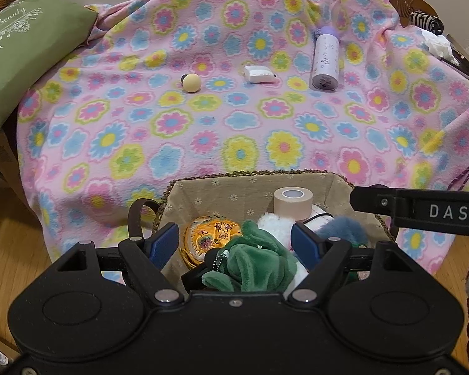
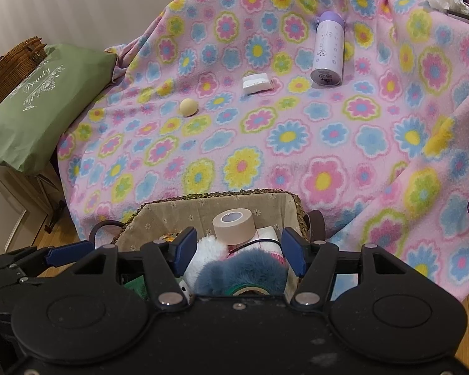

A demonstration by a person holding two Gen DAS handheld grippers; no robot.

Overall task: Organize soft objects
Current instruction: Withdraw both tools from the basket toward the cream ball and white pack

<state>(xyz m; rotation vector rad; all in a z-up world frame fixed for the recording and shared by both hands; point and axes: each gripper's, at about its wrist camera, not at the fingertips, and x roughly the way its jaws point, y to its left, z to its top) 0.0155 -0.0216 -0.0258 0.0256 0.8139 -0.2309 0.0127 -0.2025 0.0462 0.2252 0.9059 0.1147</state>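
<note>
Directly beneath both grippers sits the lined basket [image 1: 297,184], already holding the soft things: a green plush [image 1: 259,262], a white fluffy toy [image 2: 208,250], a blue furry piece [image 2: 244,273], an orange embroidered pouch [image 1: 208,232] and a tape roll [image 2: 233,222]. The left gripper [image 1: 233,243] and right gripper [image 2: 239,250] both hang spread apart, grasping nothing. Far ahead on the flowered blanket [image 2: 265,143] lie a cream ball [image 2: 189,107], a white packet [image 2: 257,83] and a bottle [image 2: 328,51]. Sorting looks nearly finished; perhaps only the ball remains.
</note>
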